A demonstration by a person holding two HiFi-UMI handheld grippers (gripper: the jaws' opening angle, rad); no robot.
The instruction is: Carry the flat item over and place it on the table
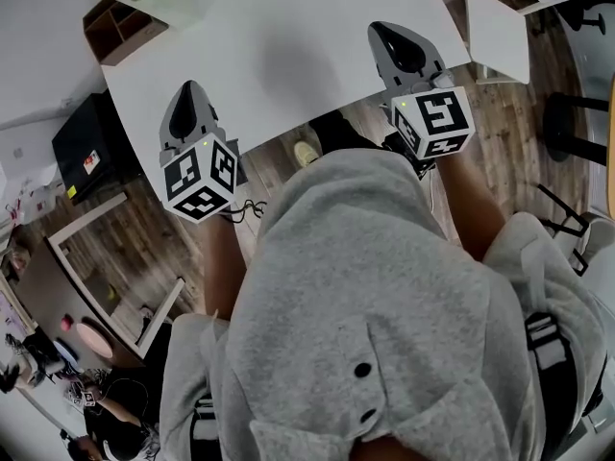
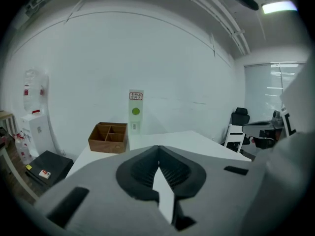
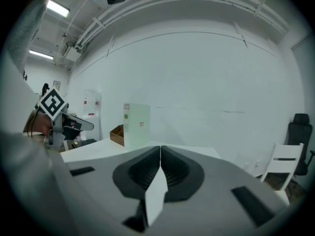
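Head view: a person in a grey hooded top (image 1: 384,296) holds the left tool (image 1: 189,94) and the right tool (image 1: 384,35) over the near edge of the wide white table (image 1: 288,56); a brown wooden box with four compartments (image 1: 120,29) sits at its far left corner, and what shows of the compartments is bare wood; whether a flat white item lies on that white top I cannot tell.

Left gripper view: the tool's pads are pressed together, with a thin white sliver below the tips; a tall pale carton with a green dot (image 2: 136,111) stands just beside the box.

Right gripper view: the pads are likewise pressed together; the carton stands ahead on the table.
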